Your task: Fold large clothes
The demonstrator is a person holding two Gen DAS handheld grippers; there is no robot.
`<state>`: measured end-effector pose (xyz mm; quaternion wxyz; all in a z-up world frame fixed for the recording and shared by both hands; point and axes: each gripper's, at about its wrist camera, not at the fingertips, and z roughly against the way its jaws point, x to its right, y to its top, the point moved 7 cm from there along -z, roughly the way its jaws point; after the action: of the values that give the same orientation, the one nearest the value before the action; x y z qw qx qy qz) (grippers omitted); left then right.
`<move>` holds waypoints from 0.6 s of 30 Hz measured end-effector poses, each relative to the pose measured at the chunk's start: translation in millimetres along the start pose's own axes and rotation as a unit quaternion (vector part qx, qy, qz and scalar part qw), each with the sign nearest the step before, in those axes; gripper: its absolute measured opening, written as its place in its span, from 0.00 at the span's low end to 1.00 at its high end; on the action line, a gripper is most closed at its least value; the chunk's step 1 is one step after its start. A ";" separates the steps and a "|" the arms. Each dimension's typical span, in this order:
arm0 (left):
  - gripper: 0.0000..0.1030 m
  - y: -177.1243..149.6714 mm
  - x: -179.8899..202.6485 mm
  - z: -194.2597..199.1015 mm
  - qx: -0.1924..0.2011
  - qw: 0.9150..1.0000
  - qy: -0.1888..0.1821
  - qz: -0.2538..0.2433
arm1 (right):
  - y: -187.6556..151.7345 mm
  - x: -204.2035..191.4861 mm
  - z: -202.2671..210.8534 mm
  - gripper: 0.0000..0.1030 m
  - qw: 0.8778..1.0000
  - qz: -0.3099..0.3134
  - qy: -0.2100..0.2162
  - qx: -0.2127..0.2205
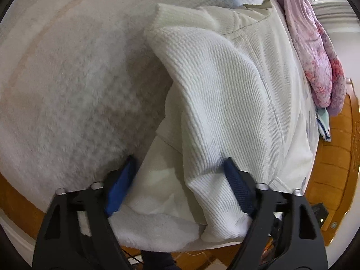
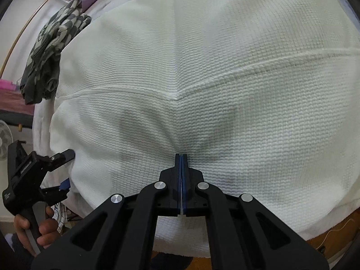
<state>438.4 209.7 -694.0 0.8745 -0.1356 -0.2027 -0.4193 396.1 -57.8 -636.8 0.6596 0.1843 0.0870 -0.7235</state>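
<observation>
While left gripper (image 1: 177,168) gapes astride white garment (image 1: 216,103) — right gripper (image 2: 181,157) clenched, empty.

Two wrist fisheyes, both steeply downward and close over the same white garment (image 2: 225,78) at the bed's near edge.

Soft daylight, fisheye-bent edges, slight blur, faint shadows.

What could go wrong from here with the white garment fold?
1. The left gripper straddles a thick, bunched edge of the white garment; closing may catch only some layers, so the fold could slip.
2. The right gripper is shut with nothing between its pads, tips at the cloth's centre seam; pushing may wrinkle it.
</observation>
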 end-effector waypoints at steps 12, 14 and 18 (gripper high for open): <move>0.12 -9.0 30.5 54.6 -0.010 0.995 -0.093 0.023 | -24.4 -117.5 55.5 0.69 0.964 0.242 0.067 0.090; 0.12 -11.2 38.4 60.9 -0.013 0.995 -0.101 0.017 | -34.3 -138.2 55.0 0.71 0.954 0.275 0.086 0.087; 0.12 -9.4 70.0 67.7 -0.013 0.994 -0.105 -0.005 | -41.7 -164.1 39.7 0.73 0.943 0.310 0.085 0.092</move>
<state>454.3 184.0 -600.9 0.8445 -0.1891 -0.2889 -0.4094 359.1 83.8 -542.6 0.8214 0.3228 0.0145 -0.4700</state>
